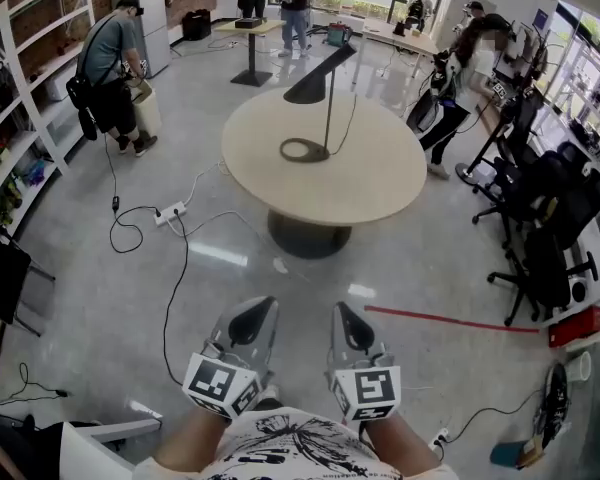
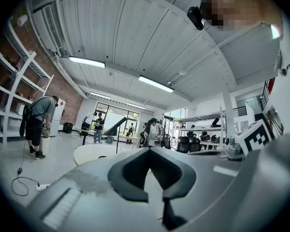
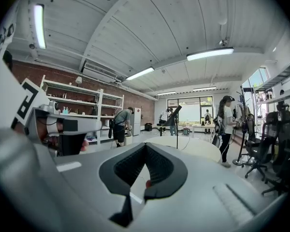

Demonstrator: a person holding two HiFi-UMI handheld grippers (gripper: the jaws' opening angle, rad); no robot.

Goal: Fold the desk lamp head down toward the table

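Standing desk lamp (image 1: pixel 329 98), head tilted upward

left gripper (image 1: pixel 263 306), right gripper (image 1: pixel 342 310): grey, black-lined fingers (image 2: pixel 135 170), white marker cubes (image 1: pixel 220 383); white printed shirt (image 1: pixel 280 448).

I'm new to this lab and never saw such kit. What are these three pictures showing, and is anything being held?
There is no robot: a person holds one pair of tongs in each hand. The head view comes from a camera on their head, looking down at the left tongs and right tongs. The other two views come from cameras riding on each pair. Both pairs are closed and hold nothing. Some way ahead stands a round table bearing a black desk lamp, its head raised.
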